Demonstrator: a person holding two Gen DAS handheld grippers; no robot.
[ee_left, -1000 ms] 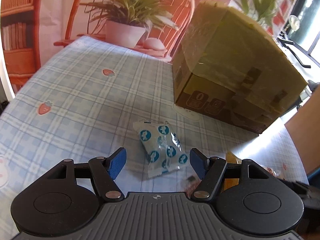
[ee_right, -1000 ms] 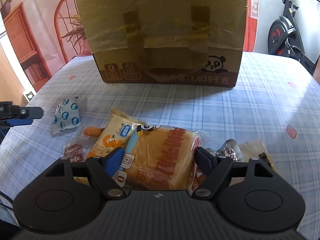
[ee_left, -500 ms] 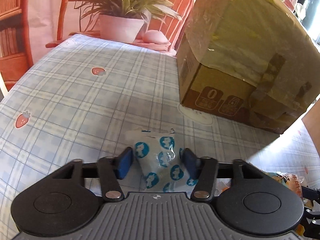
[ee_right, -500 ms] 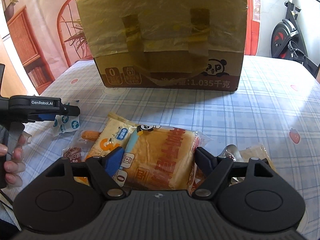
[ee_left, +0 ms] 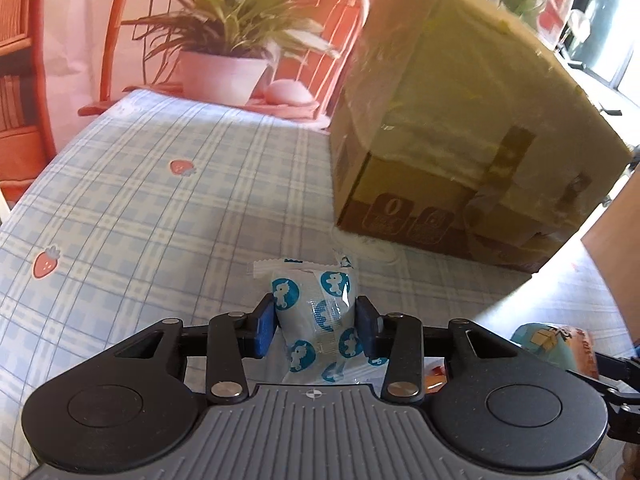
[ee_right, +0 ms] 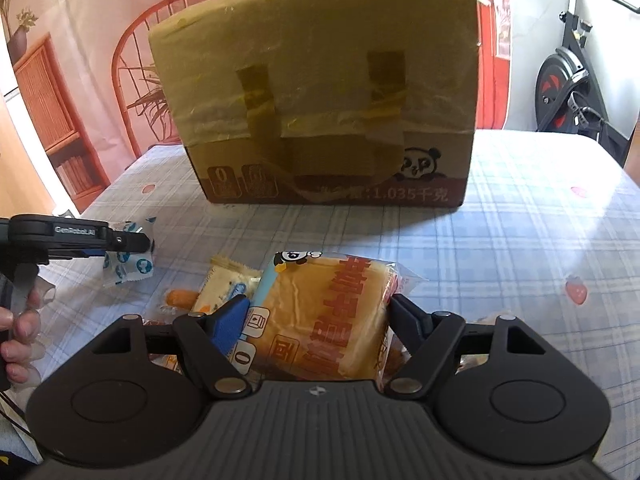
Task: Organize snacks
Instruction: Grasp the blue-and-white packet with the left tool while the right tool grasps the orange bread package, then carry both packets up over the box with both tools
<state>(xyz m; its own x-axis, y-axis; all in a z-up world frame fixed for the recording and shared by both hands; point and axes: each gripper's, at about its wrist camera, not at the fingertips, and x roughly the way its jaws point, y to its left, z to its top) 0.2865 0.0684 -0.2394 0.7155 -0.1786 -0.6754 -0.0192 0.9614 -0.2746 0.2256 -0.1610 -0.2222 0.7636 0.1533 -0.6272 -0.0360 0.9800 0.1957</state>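
Left wrist: left claw (ee_left: pixel 315 324) just closed, pinching blue-dotted packet (ee_left: pixel 316 320) | right claw (ee_right: pixel 320 320) grips bread pack (ee_right: pixel 324 320)

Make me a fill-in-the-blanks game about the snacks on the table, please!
1. The left tongs pinch a small white packet printed with blue ____.
2. The right tongs sit around a big bread pack with a cartoon ____ at its top corner.
3. The tablecloth is blue plaid, dotted with little red ____.
4. Behind the snacks stands a taped cardboard ____.

Missing words: unicorns; panda; strawberries; box
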